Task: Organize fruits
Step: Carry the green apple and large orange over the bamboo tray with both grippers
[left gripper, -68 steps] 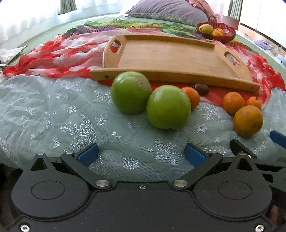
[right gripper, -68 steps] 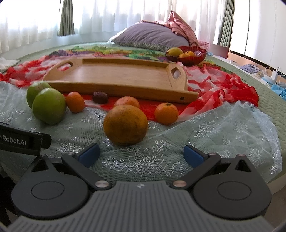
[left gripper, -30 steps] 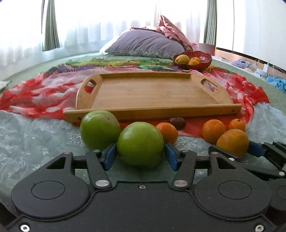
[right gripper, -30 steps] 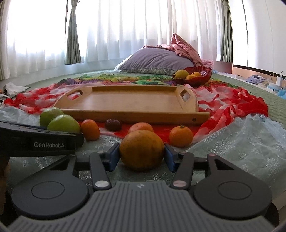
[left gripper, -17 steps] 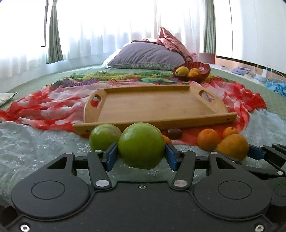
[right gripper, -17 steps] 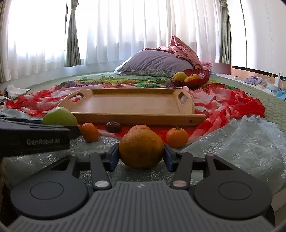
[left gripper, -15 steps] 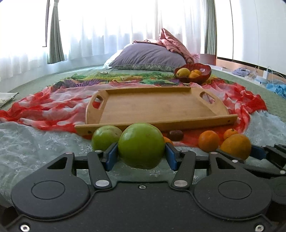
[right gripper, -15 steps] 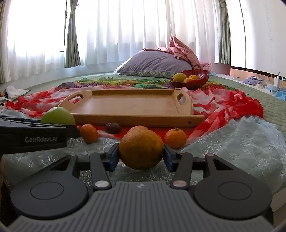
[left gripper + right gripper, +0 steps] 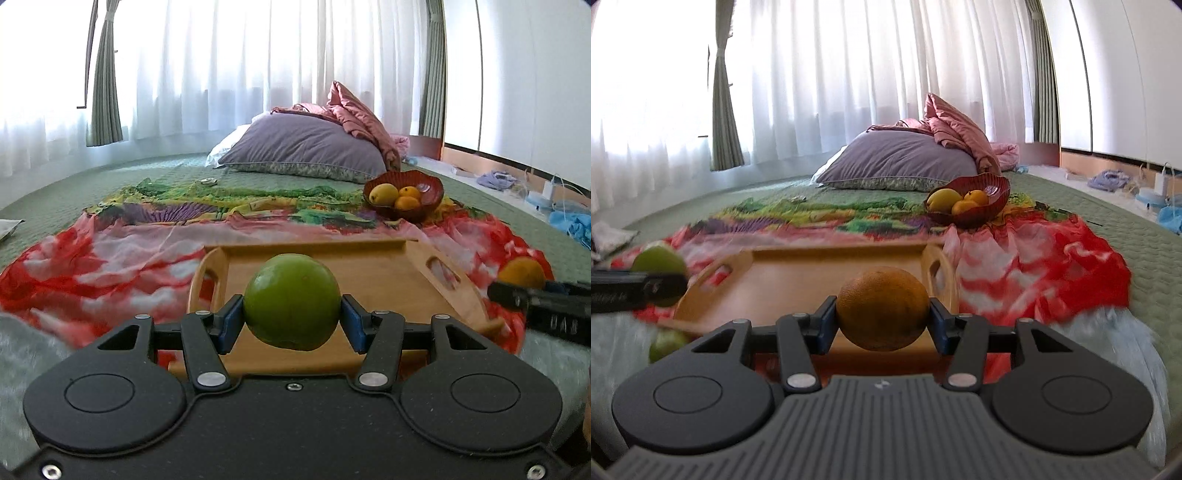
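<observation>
My left gripper (image 9: 291,321) is shut on a big green fruit (image 9: 291,301) and holds it in the air over the near edge of the wooden tray (image 9: 388,269). My right gripper (image 9: 882,325) is shut on a large orange (image 9: 882,308) and holds it above the tray's (image 9: 812,273) near right part. The held orange also shows at the right of the left wrist view (image 9: 521,271). The held green fruit shows at the left of the right wrist view (image 9: 657,260). A second green fruit (image 9: 666,345) lies below, in front of the tray.
A red bowl (image 9: 424,192) with a yellow fruit and oranges stands beyond the tray on the patterned cloth (image 9: 110,258). A purple pillow (image 9: 306,149) lies further back. A lace cloth (image 9: 1108,332) covers the near bed.
Both grippers closed on their fruits and lifted them, then moved forward over the tray. The other small fruits on the cloth have dropped out of view.
</observation>
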Available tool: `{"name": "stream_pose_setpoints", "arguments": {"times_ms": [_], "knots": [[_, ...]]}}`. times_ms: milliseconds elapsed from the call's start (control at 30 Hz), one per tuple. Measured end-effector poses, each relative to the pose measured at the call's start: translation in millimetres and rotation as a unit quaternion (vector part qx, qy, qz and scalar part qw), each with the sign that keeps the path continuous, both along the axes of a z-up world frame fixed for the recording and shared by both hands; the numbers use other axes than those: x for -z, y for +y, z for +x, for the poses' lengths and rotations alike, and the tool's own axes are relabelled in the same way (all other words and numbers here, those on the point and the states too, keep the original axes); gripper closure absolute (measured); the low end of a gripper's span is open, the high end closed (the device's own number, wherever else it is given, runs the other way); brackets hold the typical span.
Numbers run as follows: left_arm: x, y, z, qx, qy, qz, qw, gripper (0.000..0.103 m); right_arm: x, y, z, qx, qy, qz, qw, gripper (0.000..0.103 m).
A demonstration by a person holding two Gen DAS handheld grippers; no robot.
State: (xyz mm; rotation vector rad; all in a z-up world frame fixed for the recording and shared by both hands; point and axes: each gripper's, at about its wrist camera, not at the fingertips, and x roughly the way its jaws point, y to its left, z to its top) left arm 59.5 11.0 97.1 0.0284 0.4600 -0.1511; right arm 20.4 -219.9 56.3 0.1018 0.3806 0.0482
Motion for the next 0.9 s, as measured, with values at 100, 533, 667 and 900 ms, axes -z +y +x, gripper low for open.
{"name": "stream_pose_setpoints", "arguments": {"times_ms": [100,533,667,900], "knots": [[-5.4,-0.3,30.7,-0.003,0.013,-0.006,0.9999,0.050,-12.0,-8.3,32.1,0.002,0.006,0.020,1.000,0.049],[36.7,-15.2,172.3,-0.022,0.078,0.004,0.9967,0.050,20.1,-9.8,172.1,-0.020,0.042,0.040,0.998,0.049],[47.5,-22.0,197.5,-0.024,0.090,0.014,0.9956,0.050,34.1,-2.9,198.3,-0.028,0.060,0.033,0.997,0.049],[58.8,-38.1,212.5,-0.030,0.099,0.040,0.9938,0.050,39.8,7.9,213.3,-0.053,0.088,0.006,0.995,0.049]]}}
